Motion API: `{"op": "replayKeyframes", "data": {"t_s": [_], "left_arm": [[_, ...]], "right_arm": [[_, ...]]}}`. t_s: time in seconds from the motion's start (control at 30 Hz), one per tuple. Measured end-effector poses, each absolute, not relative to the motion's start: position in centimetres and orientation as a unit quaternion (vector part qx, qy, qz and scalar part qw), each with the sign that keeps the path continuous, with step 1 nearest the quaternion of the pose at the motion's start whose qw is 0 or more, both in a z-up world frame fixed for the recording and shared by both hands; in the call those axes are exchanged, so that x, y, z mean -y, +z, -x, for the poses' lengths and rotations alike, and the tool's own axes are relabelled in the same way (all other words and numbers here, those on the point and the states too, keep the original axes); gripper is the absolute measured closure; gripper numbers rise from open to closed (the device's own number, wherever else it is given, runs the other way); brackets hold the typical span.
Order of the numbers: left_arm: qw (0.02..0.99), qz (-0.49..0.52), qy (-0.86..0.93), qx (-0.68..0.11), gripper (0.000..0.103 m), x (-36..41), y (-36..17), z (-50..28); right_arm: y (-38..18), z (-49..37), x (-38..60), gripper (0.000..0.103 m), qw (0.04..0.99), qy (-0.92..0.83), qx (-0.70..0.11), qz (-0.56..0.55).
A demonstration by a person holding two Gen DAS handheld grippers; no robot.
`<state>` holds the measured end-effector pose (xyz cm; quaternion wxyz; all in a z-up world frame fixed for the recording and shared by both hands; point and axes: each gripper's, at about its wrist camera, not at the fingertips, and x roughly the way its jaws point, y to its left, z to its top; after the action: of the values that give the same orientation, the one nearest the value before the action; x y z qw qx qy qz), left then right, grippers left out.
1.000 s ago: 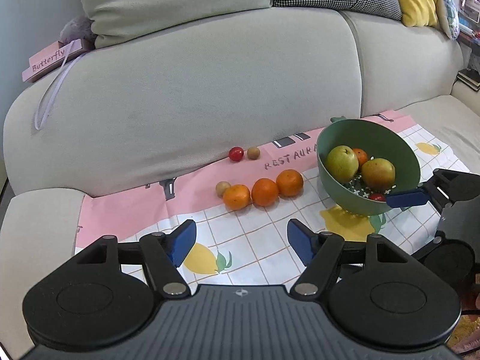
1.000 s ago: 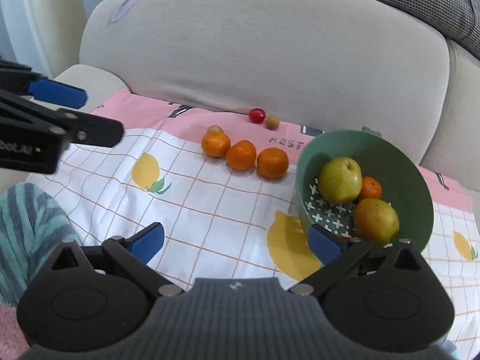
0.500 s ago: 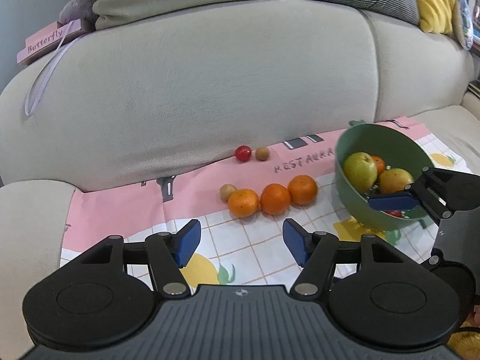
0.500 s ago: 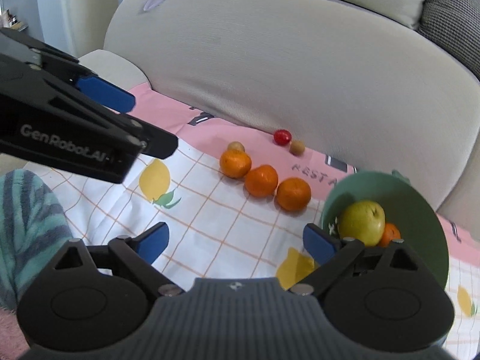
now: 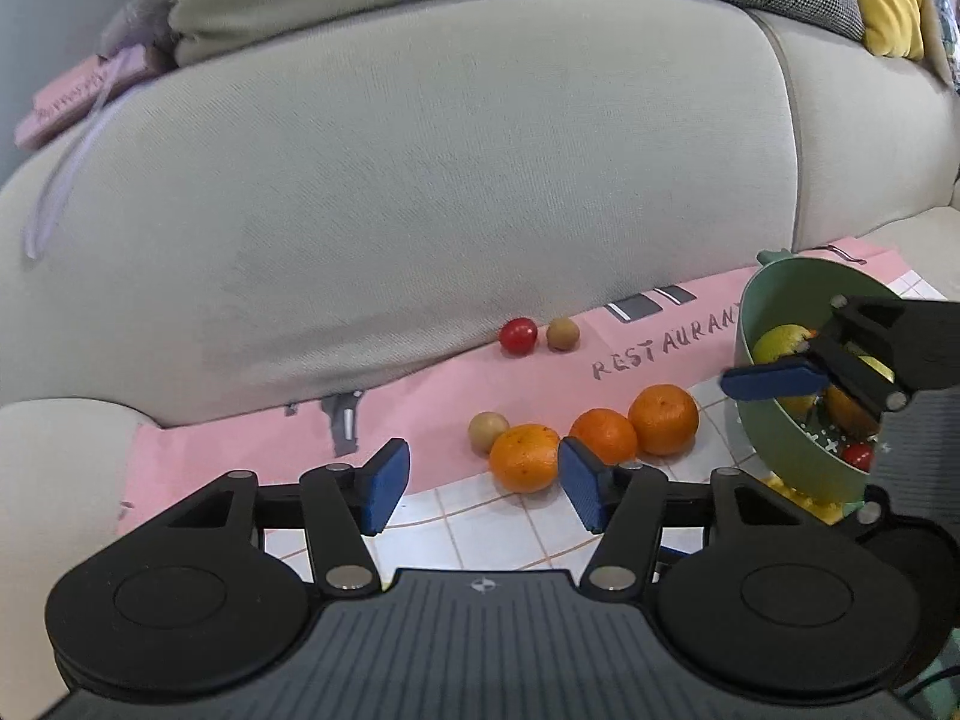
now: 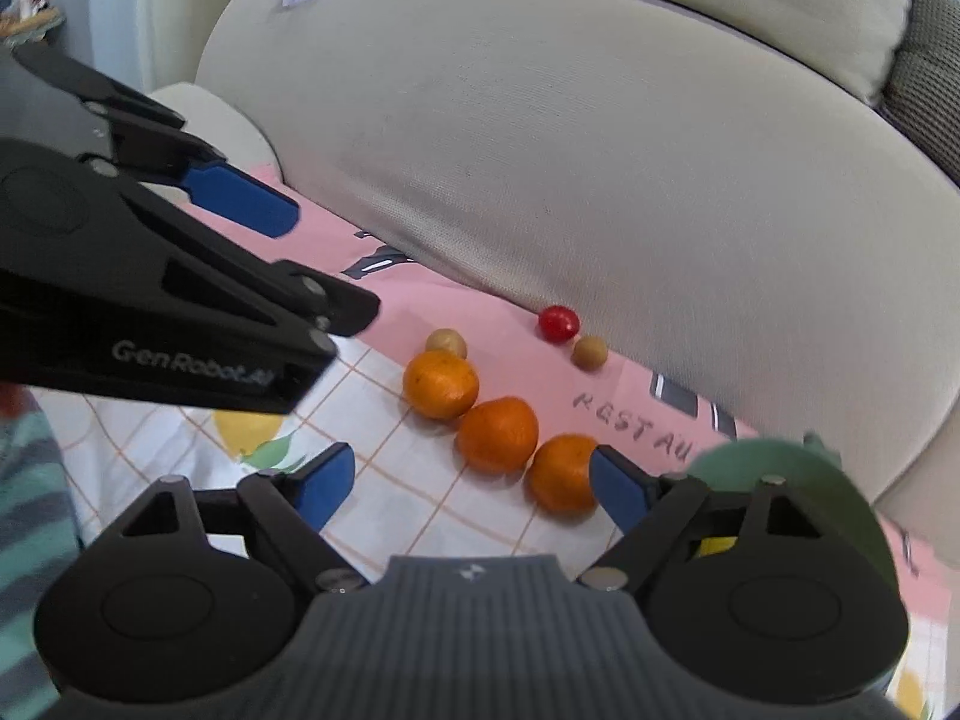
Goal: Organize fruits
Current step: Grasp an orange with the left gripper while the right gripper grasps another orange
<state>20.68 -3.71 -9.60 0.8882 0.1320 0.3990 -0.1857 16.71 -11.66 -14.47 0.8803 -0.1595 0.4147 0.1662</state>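
Three oranges lie in a row on the cloth: left (image 5: 524,457) (image 6: 440,384), middle (image 5: 603,435) (image 6: 497,434), right (image 5: 663,419) (image 6: 563,473). A small tan fruit (image 5: 487,431) sits beside the left orange. A red cherry tomato (image 5: 518,335) (image 6: 558,323) and another tan fruit (image 5: 563,333) (image 6: 588,352) lie by the sofa back. A green bowl (image 5: 780,444) (image 6: 840,480) holds a pear, other fruit and a red tomato. My left gripper (image 5: 480,489) is open and empty, just short of the oranges. My right gripper (image 6: 471,489) is open and empty, close to the oranges.
A pink and white checked cloth (image 5: 510,528) covers the sofa seat. The grey sofa back (image 5: 420,180) rises right behind the fruit. A pink book (image 5: 78,96) lies on the sofa top at left. Cushions lean along the back.
Both grippers have moved forward and lower toward the row of oranges. The right gripper has swung left, so the bowl has slid to its right edge. Both stay open.
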Motion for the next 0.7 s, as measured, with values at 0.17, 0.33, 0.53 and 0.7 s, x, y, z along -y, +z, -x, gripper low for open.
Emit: {"op": "replayKeyframes", "data": {"t_s": [0.17, 0.33, 0.53, 0.7], "left_arm": [[0.875, -0.120, -0.194, -0.427, 0.035, 3.4, -10.8, -22.3], [0.883, -0.121, -0.187, -0.412, 0.035, 3.0, -11.6, -23.2], [0.886, -0.120, -0.187, -0.406, 0.035, 2.7, -12.5, -24.0], [0.873, -0.120, -0.211, -0.423, 0.035, 2.4, -13.4, -24.4]], "right_arm": [[-15.6, -18.7, 11.3, 0.031, 0.871, 0.180, -0.417, 0.189], [-16.8, -20.3, 11.1, 0.033, 0.862, 0.189, -0.431, 0.188], [-17.7, -21.0, 10.4, 0.033, 0.860, 0.196, -0.426, 0.203], [-18.2, -21.3, 9.8, 0.037, 0.856, 0.203, -0.422, 0.219]]}}
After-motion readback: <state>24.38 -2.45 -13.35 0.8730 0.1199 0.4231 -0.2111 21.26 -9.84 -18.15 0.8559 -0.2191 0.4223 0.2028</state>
